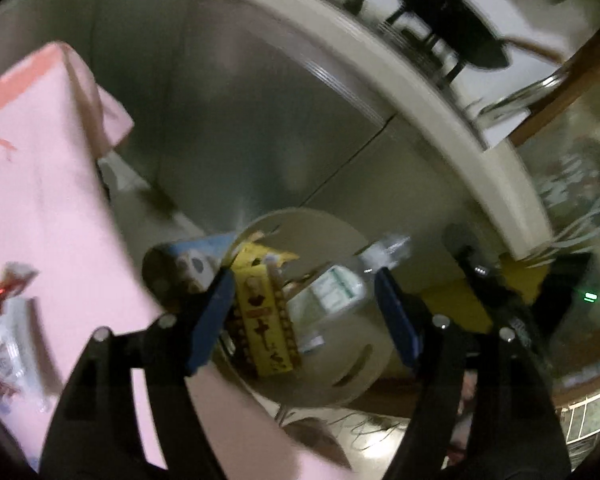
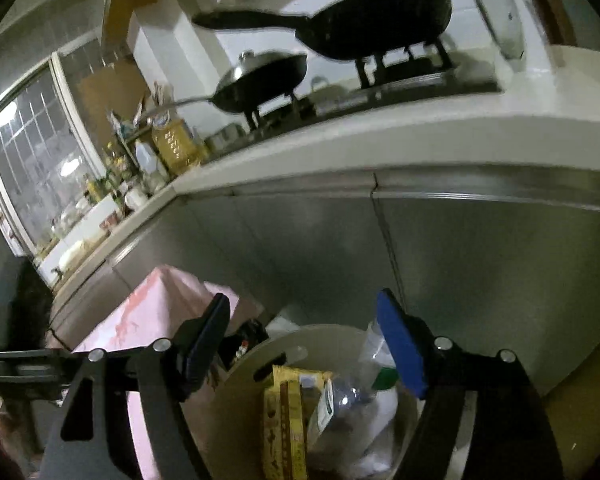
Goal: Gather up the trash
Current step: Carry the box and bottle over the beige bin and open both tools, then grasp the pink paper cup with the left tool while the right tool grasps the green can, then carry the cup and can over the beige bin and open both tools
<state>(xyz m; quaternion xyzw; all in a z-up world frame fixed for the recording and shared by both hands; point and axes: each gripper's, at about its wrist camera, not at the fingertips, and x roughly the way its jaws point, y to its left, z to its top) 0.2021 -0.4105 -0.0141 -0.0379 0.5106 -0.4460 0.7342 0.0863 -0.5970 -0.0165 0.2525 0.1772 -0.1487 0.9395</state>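
A beige round trash bin [image 1: 352,364] stands beside the pink-clothed table [image 1: 52,184]. It holds a yellow snack box [image 1: 262,316], a clear plastic bottle with a green label [image 1: 332,292] and a blue-edged tube package [image 1: 188,268]. My left gripper [image 1: 304,320] is open and empty just above the bin's mouth. In the right wrist view the bin [image 2: 256,392] shows the yellow box [image 2: 282,428] and the bottle [image 2: 340,404]. My right gripper [image 2: 308,344] is open and empty above it. Wrappers [image 1: 8,320] lie on the pink table at the left.
A steel cabinet front [image 2: 460,264] under a white counter [image 2: 380,140] stands right behind the bin. Pans sit on the stove [image 2: 400,76] above. Bottles crowd the counter by the window [image 2: 32,168]. A yellow object [image 1: 460,304] lies beside the bin.
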